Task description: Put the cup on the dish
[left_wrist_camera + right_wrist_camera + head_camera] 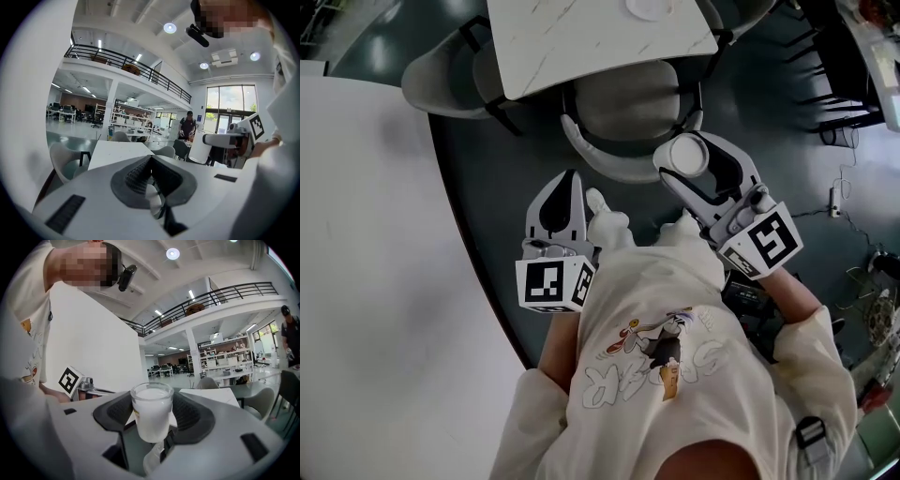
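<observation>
A white cup [687, 155] is held upright in my right gripper [698, 167], above the dark floor next to a grey chair. The right gripper view shows the same cup [151, 412] clamped between the dark pads. My left gripper [570, 183] is shut with nothing in it, left of the right one; its jaws [150, 164] meet in the left gripper view. A white dish [652, 7] lies on the marble table [581, 42] at the top edge, partly cut off. The left gripper view also catches the cup [202, 147] in the right gripper [225, 139].
A big white table [375, 281] fills the left side. A grey chair [633, 117] stands between me and the marble table, with another chair [441, 80] to its left. Cables and dark chair legs [844, 103] lie at the right. A person [188, 126] stands far off.
</observation>
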A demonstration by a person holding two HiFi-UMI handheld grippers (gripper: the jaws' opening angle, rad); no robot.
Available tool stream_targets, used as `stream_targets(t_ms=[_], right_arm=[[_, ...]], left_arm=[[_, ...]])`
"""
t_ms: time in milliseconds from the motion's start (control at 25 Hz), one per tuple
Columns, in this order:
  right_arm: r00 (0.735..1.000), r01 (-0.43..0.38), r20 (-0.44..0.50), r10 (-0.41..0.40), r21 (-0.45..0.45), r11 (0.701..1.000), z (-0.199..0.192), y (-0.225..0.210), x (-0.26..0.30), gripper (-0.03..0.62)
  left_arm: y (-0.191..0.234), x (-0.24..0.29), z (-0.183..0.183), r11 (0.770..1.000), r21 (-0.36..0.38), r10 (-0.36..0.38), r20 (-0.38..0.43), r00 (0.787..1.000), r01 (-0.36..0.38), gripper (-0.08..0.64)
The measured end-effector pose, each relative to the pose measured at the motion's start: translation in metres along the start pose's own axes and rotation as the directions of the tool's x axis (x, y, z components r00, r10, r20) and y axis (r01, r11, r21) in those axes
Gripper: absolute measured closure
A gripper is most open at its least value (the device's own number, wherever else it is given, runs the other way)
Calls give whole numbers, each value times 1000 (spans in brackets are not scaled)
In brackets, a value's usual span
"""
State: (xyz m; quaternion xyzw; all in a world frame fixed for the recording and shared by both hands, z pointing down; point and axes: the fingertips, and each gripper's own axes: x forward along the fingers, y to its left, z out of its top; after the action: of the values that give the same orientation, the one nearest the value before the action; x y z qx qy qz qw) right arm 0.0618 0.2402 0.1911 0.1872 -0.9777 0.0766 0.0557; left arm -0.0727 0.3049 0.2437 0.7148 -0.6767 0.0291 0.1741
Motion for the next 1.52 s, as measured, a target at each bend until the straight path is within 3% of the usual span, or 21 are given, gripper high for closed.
stream_targets(t_ms=[320, 520, 920, 1200, 1520], right_arm=[[996, 95, -4, -94, 28, 995, 13, 10, 65, 327], [990, 143, -25, -141, 52, 988, 7, 2, 72, 327], [979, 202, -18, -201, 69, 977, 3, -76, 77, 327], [982, 187, -23, -186, 74, 980, 1, -135, 95, 327], [987, 157, -32, -155, 73, 985, -9, -200, 115, 327]], left_arm=[[67, 1, 14, 998, -17, -66, -14, 998, 65, 558], [73, 23, 12, 992, -22, -126, -49, 991, 125, 558], [54, 93, 40, 988, 9, -155, -37, 987, 155, 558], [41, 152, 42, 987, -14, -158, -95, 983, 158, 558], [23, 217, 49, 985, -5, -169, -106, 980, 170, 558]])
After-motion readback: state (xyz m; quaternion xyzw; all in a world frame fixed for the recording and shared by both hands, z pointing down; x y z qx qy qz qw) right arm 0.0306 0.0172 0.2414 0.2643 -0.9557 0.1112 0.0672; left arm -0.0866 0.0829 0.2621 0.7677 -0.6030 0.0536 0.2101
